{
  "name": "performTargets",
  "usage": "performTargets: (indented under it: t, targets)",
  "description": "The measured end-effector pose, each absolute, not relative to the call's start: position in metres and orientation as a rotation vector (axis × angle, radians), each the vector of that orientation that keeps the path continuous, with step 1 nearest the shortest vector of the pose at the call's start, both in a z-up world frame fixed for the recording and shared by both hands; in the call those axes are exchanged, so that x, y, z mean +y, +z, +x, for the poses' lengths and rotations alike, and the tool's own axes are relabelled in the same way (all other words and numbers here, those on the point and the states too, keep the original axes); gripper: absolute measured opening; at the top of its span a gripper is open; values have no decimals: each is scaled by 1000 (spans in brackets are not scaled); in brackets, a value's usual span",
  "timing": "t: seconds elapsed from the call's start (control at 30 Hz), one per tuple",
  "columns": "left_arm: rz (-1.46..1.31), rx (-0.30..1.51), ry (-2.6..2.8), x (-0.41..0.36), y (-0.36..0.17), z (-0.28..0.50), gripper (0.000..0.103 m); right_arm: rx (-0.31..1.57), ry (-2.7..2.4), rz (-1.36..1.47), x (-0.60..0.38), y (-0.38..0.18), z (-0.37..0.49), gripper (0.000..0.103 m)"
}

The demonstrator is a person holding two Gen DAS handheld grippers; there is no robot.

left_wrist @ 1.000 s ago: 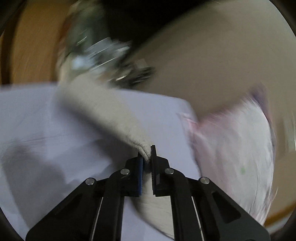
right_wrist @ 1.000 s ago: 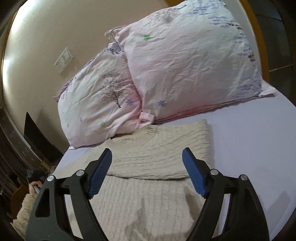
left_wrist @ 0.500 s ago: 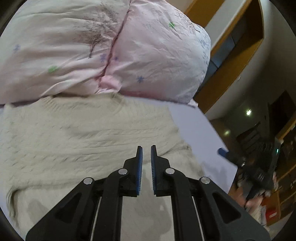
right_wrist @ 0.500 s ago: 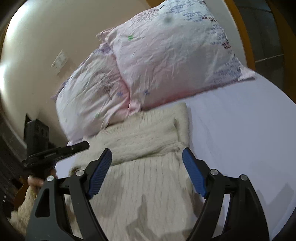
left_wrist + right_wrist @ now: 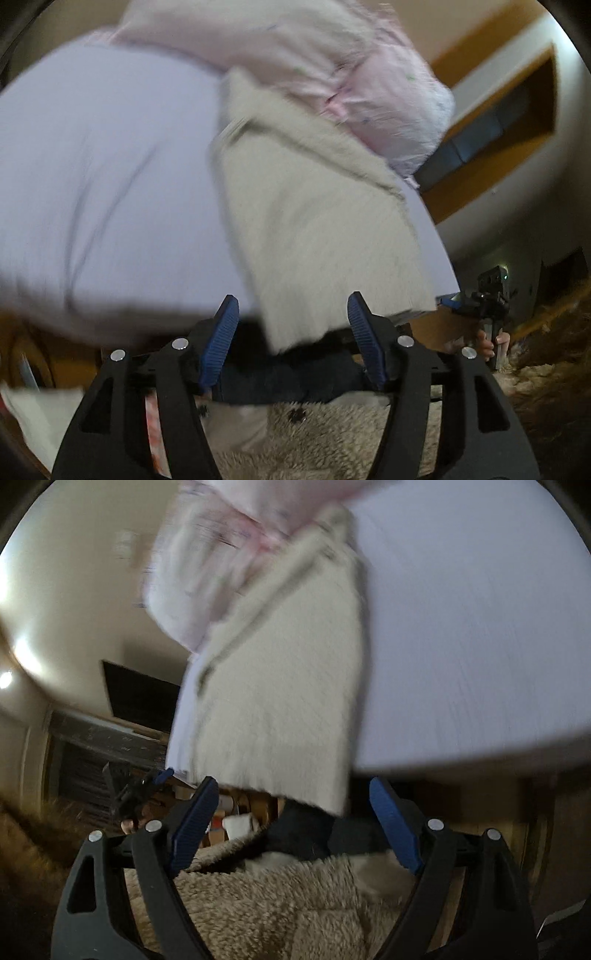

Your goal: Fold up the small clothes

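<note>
A cream knitted sweater [image 5: 317, 221] lies folded into a long narrow strip on the lilac bed sheet [image 5: 103, 177], its top end against the pillows and its bottom end at the bed's front edge. It also shows in the right wrist view [image 5: 288, 686]. My left gripper [image 5: 293, 317] is open and empty, just short of the sweater's bottom edge. My right gripper [image 5: 293, 797] is open and empty, also at the bottom edge. Both views are blurred by motion.
Pink flowered pillows [image 5: 314, 59] lie at the head of the bed. A fleecy beige garment [image 5: 295, 904] and dark trousers [image 5: 288, 373] of the person fill the foreground. A wooden shelf [image 5: 498, 122] is on the right wall. A dark screen [image 5: 140, 698] hangs on the left wall.
My left gripper has opened and pulled back from the sweater to the bed's front edge. My right gripper has also drawn back, staying open. The sleeve now lies folded on the sweater.
</note>
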State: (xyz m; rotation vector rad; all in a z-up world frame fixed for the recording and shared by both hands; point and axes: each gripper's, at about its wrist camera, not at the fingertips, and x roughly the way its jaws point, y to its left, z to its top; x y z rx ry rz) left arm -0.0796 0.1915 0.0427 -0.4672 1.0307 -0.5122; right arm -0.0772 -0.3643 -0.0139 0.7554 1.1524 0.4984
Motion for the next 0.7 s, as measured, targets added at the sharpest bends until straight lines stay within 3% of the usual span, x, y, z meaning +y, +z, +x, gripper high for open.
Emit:
performTargets:
  t: [0.1, 0.2, 0.33, 0.43, 0.47, 0.57, 0.7]
  targets:
    - [-543, 1078, -539, 189, 16, -81, 62, 1216, 501, 875, -364, -45, -72, 69]
    - [-601, 1107, -571, 179, -3, -74, 61, 1212, 567, 977, -355, -64, -69, 40]
    - [-667, 1115, -614, 167, -16, -69, 46, 1211, 610, 997, -343, -72, -65, 13]
    - [-735, 1112, -620, 168, -20, -68, 16, 1172, 621, 977, -342, -66, -68, 9]
    - [-789, 1101, -620, 171, -23, -68, 12, 1151, 627, 965, -344, -61, -69, 9]
    - [-821, 1071, -618, 175, -18, -71, 10, 1092, 642, 915, -344, -37, -64, 8]
    - [-733, 957, -619, 173, 28, -56, 9, 941, 659, 793, -346, 23, -42, 8]
